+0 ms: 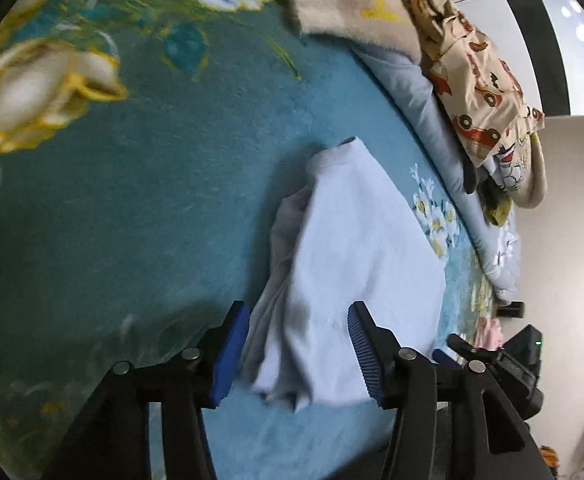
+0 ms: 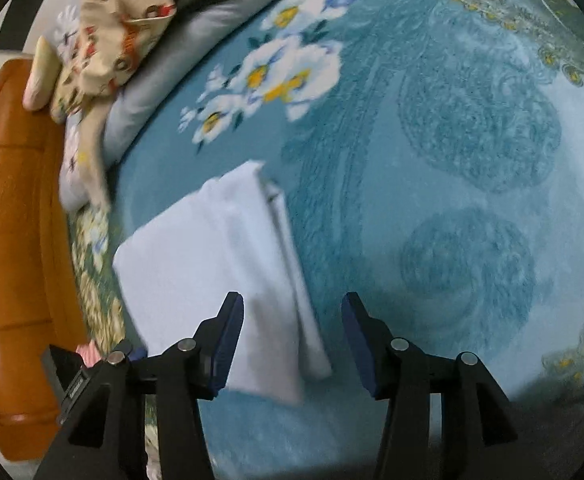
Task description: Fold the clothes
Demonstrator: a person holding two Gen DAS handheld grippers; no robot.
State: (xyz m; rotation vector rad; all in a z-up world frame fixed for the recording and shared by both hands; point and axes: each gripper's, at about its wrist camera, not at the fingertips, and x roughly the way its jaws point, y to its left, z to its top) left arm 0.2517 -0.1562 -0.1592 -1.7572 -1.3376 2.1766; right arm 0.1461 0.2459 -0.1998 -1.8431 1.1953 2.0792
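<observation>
1. Pale blue garment [image 1: 364,248], folded into a compact slab, lies flat on teal floral carpet [image 1: 151,200], near edge just under both tools.
2. Left gripper [image 1: 298,354]: fingers [image 1: 231,352] parted about halfway, gripping nothing, astride the bunched left edge.
3. Right gripper [image 2: 289,346]: fingers [image 2: 227,344] likewise half open, empty, over the garment's right edge.
4. Probably let go so the fold settles.
5. Heaped printed clothes [image 1: 480,96] wait at far right.
</observation>
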